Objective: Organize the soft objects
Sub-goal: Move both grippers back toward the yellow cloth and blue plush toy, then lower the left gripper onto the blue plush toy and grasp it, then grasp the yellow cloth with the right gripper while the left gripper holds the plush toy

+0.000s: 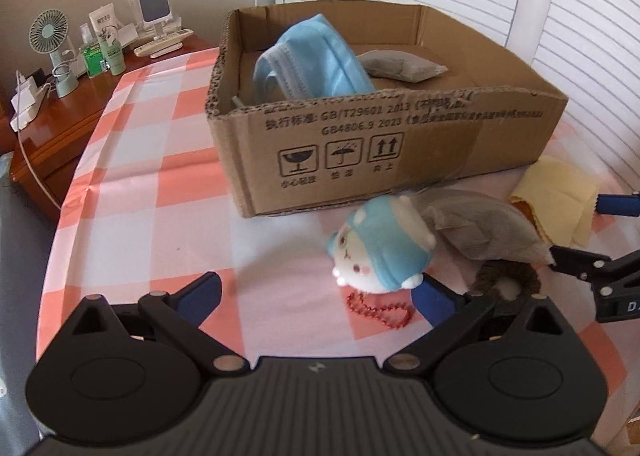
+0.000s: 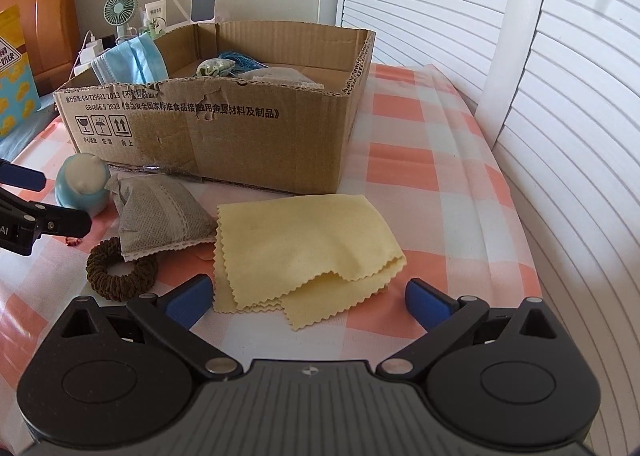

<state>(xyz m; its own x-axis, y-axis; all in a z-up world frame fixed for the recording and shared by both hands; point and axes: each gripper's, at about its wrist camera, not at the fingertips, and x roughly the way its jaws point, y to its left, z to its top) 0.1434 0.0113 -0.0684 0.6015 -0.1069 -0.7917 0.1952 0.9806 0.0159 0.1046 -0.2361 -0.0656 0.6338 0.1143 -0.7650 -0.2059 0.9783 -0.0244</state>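
Yellow cloth [image 2: 304, 248], folded with pinked edges, lies on the checked tablecloth [image 2: 420, 160] directly ahead of the right gripper [image 2: 308, 302], its near corner already reaching in between the two blue pads. Those fingers stand wide apart and hold nothing. The cloth's long side runs across the gripper's line, left to right, so a short push forward and a squeeze looks like all it needs.

Over on the other side, the left gripper [image 1: 316, 296] is likewise spread wide and empty, with the small plush toy [image 1: 380, 248] just ahead of it, nearer its right pad, and a red bead chain [image 1: 380, 310] trailing between the fingers. A grey pouch [image 2: 160, 212] lies between toy and cloth, half over a brown hair scrunchie [image 2: 116, 272].

Behind them all sits the cardboard box [image 2: 240, 136], open-topped. It already holds a blue face mask [image 1: 316, 60] propped against one wall, another grey pouch [image 1: 400, 66], and, in the right view, something small and green with a blue tassel [image 2: 224, 64]
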